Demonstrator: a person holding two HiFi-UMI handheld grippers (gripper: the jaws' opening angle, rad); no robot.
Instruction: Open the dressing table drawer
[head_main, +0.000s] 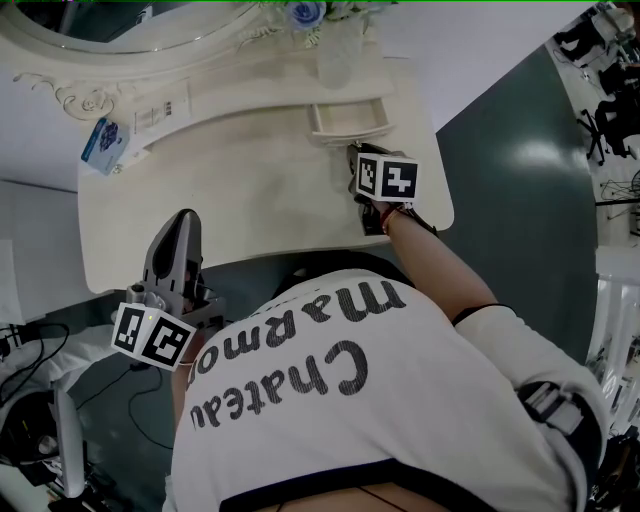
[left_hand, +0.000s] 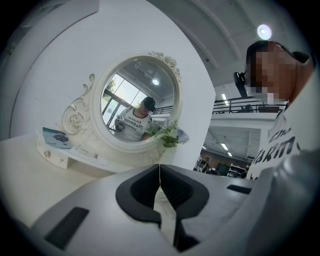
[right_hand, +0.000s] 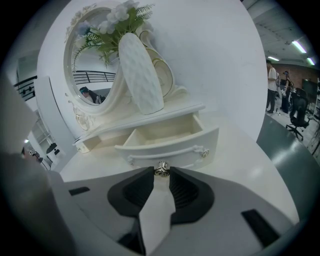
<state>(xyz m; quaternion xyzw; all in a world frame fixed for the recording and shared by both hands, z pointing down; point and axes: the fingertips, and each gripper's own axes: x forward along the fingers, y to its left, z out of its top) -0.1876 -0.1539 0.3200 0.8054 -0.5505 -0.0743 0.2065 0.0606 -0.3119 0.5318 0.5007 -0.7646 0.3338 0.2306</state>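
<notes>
The cream dressing table (head_main: 250, 215) has a small right-hand drawer (head_main: 345, 122) that stands pulled out, its inside bare (right_hand: 167, 132). My right gripper (right_hand: 161, 173) is shut on the drawer's small metal knob (right_hand: 161, 168) at the middle of the curved front. From the head view this gripper (head_main: 356, 155) sits just in front of the drawer, pointing down at it. My left gripper (head_main: 186, 220) hovers level over the table's near left edge, shut with nothing in it. Its pads (left_hand: 152, 187) meet in the left gripper view.
A white ribbed vase (right_hand: 141, 75) with flowers stands on the shelf above the drawer, in front of the round ornate mirror (left_hand: 135, 107). A blue box (head_main: 103, 143) lies on the left shelf. A second small drawer (right_hand: 90, 143) sits to the left. Dark floor (head_main: 520, 170) lies right of the table.
</notes>
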